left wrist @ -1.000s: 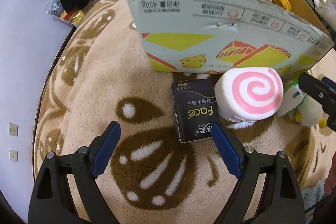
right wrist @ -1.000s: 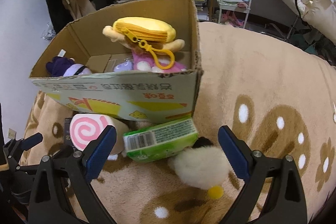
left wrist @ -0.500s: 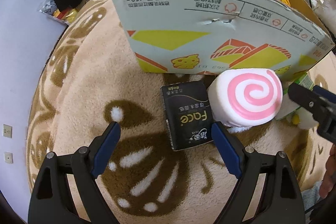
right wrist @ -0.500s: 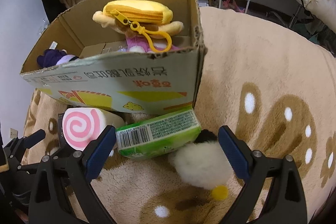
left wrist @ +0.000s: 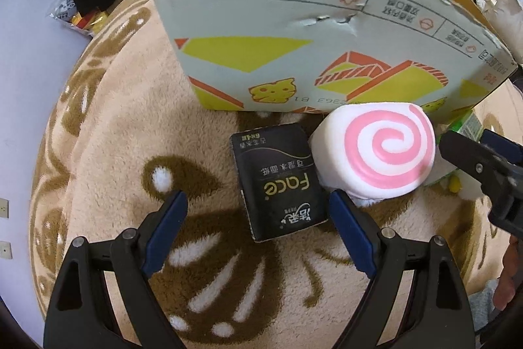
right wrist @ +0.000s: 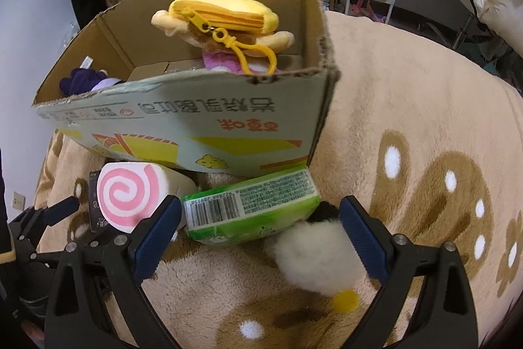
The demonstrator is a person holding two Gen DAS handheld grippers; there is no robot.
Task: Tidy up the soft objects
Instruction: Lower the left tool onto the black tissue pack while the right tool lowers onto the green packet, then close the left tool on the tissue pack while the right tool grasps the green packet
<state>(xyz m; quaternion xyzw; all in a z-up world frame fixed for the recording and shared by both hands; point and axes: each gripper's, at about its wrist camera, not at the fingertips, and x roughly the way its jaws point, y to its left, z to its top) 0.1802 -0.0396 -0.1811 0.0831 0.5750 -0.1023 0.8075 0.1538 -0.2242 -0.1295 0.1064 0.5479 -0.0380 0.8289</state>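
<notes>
Now both grippers sit closer to the box point(left wrist: 320, 31) than 1 s ago — its printed wall fills more of each view. Left gripper point(left wrist: 258, 215) has its fingers spread wide, holding nothing; the black tissue pack point(left wrist: 278, 182) lies flat on the rug point(left wrist: 108, 136) between the tips, nearer the right pad. Swirl roll point(left wrist: 376, 152) leans just beside the pack, touching the box wall. Right gripper point(right wrist: 261, 224) is also wide open & empty, w/ the green pack point(right wrist: 251, 205) and white plush point(right wrist: 313, 254) between its fingers — the green pack is wedged against the box corner. Yellow pouch point(right wrist: 225, 12) and purple plush point(right wrist: 85, 80) lie inside the box.
</notes>
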